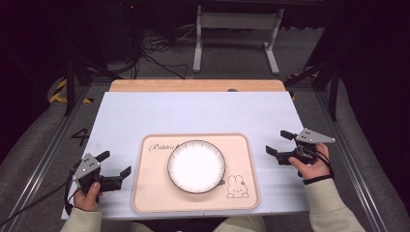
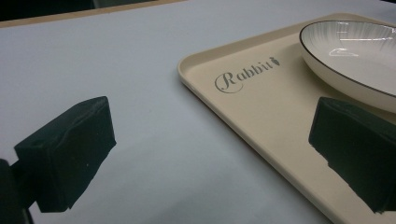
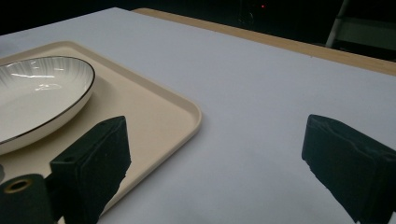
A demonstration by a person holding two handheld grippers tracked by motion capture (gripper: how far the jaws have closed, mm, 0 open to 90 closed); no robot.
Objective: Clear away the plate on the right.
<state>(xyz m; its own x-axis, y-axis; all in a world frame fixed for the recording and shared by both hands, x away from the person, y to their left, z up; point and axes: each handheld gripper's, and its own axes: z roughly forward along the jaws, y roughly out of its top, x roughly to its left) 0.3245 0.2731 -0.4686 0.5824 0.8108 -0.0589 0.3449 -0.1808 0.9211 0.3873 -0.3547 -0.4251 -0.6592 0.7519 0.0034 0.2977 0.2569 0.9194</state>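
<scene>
A white plate (image 1: 196, 166) with a dark rim sits in the middle of a beige tray (image 1: 150, 193) printed with a rabbit and the word Rabbit. My left gripper (image 1: 114, 164) rests open on the white tabletop just left of the tray, nothing between its jaws. In the left gripper view the tray (image 2: 261, 112) and plate (image 2: 355, 56) lie ahead to the right of the open left gripper (image 2: 212, 158). My right gripper (image 1: 279, 142) stands open right of the tray. The right gripper view shows the open right gripper (image 3: 219, 163), with plate (image 3: 37, 98) and tray (image 3: 154, 116) to its left.
The white tabletop (image 1: 203, 113) stretches bare behind the tray, ending in a wooden strip (image 1: 193, 85) at the far edge. Beyond it stand a white metal frame (image 1: 237, 34) and cables on a dark floor. Metal rails run along both table sides.
</scene>
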